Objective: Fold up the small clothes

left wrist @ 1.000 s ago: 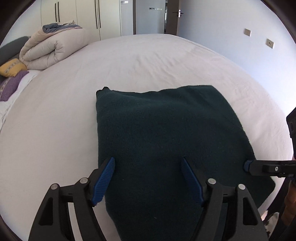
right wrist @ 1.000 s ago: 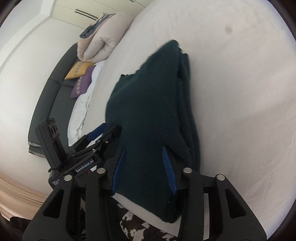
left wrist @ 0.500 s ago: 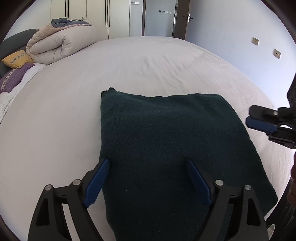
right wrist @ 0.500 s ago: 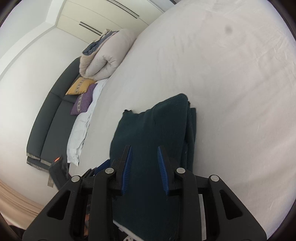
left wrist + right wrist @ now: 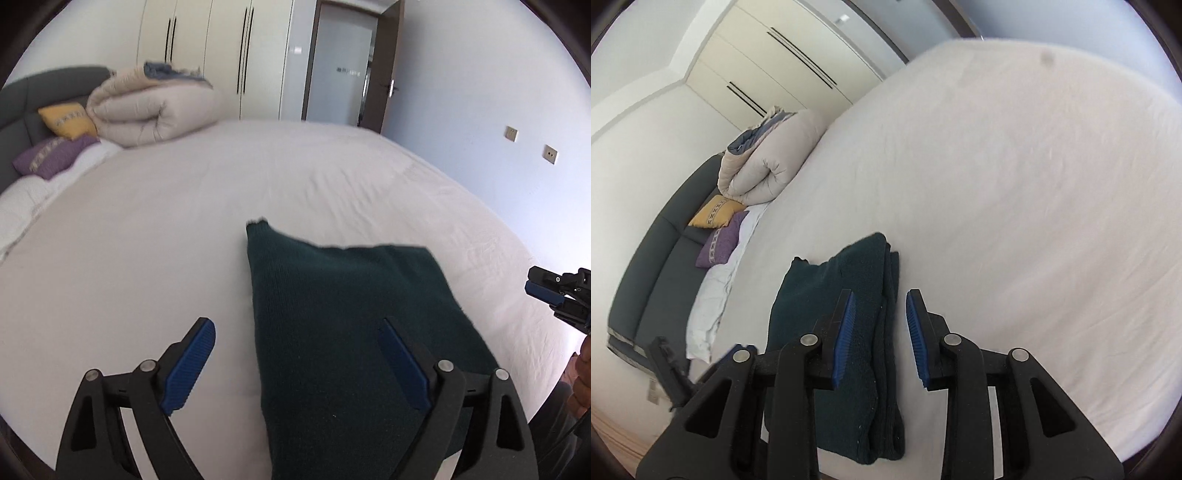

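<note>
Left gripper [image 5: 299, 363] opening, empty; right gripper [image 5: 879, 334] narrow, empty. Risk: folded sweater [image 5: 354, 332] at bed [image 5: 147, 240] edge, 6 o'clock, may slide off.

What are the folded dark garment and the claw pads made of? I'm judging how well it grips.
The dark green garment looks like thick, matte knit, probably wool or acrylic: fuzzy surface, soft bulky folds. The left claw pads look like ribbed blue rubber or plastic.

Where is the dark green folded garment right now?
The dark green garment lies folded on the white bed sheet near its front edge, below both grippers and held by neither; the rolled duvet sits far behind.
</note>
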A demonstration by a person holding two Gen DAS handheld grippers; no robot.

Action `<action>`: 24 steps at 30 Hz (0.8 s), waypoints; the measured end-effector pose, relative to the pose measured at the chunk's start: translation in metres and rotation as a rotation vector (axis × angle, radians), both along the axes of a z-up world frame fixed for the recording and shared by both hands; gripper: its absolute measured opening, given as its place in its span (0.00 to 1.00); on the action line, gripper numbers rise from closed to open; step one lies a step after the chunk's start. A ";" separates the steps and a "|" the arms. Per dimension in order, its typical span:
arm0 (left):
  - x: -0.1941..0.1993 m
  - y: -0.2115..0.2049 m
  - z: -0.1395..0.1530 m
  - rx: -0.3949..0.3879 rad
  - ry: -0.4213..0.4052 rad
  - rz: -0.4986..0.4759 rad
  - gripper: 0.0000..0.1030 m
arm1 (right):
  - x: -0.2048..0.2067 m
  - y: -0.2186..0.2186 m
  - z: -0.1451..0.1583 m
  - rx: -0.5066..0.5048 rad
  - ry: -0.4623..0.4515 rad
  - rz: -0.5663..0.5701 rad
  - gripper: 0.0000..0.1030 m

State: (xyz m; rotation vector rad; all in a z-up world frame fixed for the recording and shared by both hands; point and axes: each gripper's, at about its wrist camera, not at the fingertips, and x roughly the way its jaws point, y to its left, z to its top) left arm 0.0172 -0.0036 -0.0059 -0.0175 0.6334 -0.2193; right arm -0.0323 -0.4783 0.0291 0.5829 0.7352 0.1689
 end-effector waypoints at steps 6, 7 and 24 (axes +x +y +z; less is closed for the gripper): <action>-0.100 0.006 0.096 -0.001 -0.411 0.125 1.00 | -0.087 0.040 0.105 -0.293 -0.374 -0.110 0.90; -0.111 0.009 0.110 0.006 -0.432 0.165 1.00 | -0.105 0.048 0.119 -0.328 -0.462 -0.135 0.97; -0.116 -0.001 0.093 0.110 -0.143 0.161 1.00 | -0.152 0.118 0.140 -0.579 -0.405 -0.103 1.00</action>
